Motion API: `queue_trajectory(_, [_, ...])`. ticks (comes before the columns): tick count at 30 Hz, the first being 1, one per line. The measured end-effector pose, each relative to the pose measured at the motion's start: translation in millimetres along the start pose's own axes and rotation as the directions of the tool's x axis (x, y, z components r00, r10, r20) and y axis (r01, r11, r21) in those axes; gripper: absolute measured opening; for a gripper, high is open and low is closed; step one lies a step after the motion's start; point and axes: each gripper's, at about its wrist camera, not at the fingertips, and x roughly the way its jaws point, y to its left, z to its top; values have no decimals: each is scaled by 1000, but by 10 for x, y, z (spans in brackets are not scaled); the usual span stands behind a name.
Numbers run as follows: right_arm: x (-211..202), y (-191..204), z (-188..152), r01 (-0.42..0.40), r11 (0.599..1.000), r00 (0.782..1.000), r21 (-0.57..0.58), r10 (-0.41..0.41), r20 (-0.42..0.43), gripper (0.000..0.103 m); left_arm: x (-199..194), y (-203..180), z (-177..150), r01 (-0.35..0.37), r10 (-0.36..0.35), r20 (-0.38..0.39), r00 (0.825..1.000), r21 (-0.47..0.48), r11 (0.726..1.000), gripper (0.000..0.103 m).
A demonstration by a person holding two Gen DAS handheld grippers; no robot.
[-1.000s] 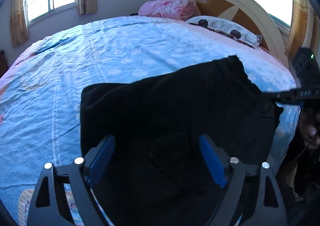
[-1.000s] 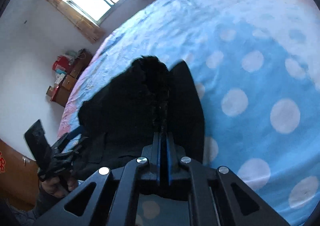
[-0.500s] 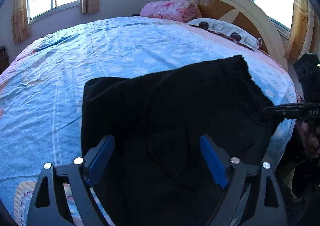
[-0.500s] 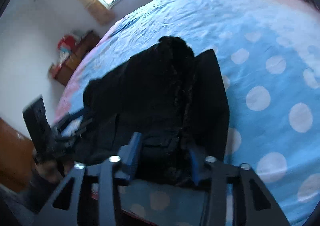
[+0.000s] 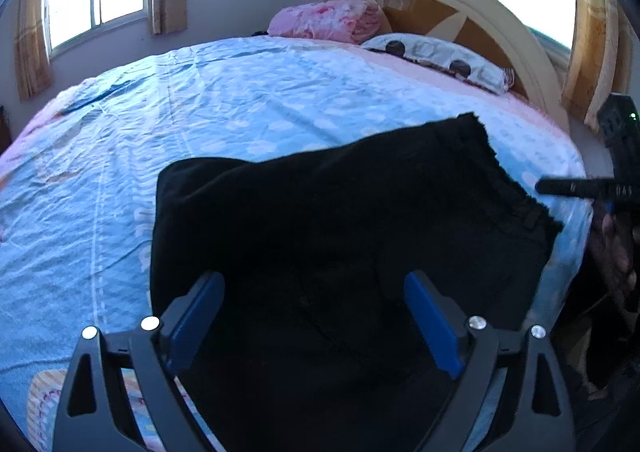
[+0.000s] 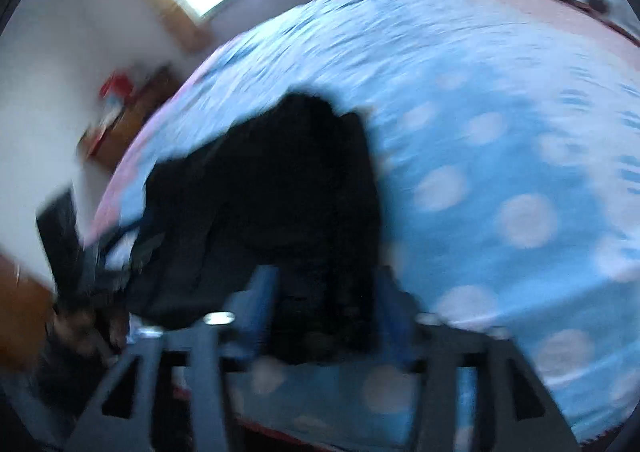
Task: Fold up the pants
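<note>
Pants seemingly beneath both open tongs

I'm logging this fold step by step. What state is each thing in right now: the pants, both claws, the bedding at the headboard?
black pants: lying on the blue bedsheet, held by neither claw.
left claw: open, empty, above the pants.
right claw: open, view blurred, at the pants' edge.
pink blanket: folded, at the headboard.
pillow: lying flat beside the blanket.
</note>
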Motion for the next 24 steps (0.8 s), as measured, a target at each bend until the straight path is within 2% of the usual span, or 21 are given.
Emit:
queue_trajectory(2, [-222,-12,79,-1,1000,998,-5,2,69,59,-39,19,14,22,-22,16,1000,-25,999,94])
queue_trajectory(3, [-302,6,112,-34,999,995,4,33,92,59,-44,23,22,28,-27,24,999,-33,999,94])
queue_trajectory(4, [-352,75,135,-98,995,990,2,98,106,59,-30,21,30,32,-31,23,999,-42,999,94])
queue_trajectory(6, [-310,266,129,-218,975,971,-35,220,92,59,-8,3,35,26,-25,20,999,-47,999,94])
queue_trajectory(8, [-101,482,65,-289,956,957,-54,291,17,59,-10,-37,27,24,-23,23,999,-37,999,94])
queue_trajectory(10, [131,613,-50,-273,959,961,-69,269,-68,59,-11,-48,20,3,-3,19,1000,-32,999,94])
queue_trajectory(13, [337,584,-169,-203,977,973,-71,193,-129,58,24,0,25,-45,44,-23,999,-65,997,94])
queue_trajectory(16, [381,352,-151,-214,977,970,-14,210,-125,43,51,17,21,-63,61,-36,998,-71,995,95])
queue_trajectory(17, [398,308,-149,-207,978,970,-4,205,-127,34,67,5,12,-68,66,-42,997,-64,996,96])
queue_trajectory(18, [406,268,-164,-209,978,970,9,208,-127,33,79,-10,7,-78,75,-47,996,-53,996,96])
queue_trajectory(20, [407,243,-154,-221,975,966,24,222,-134,33,96,-33,-1,-93,91,-54,994,-34,995,97])
queue_trajectory(24, [362,337,-108,-190,982,968,-10,186,-168,35,89,-16,-31,-101,99,-67,993,-30,994,97])
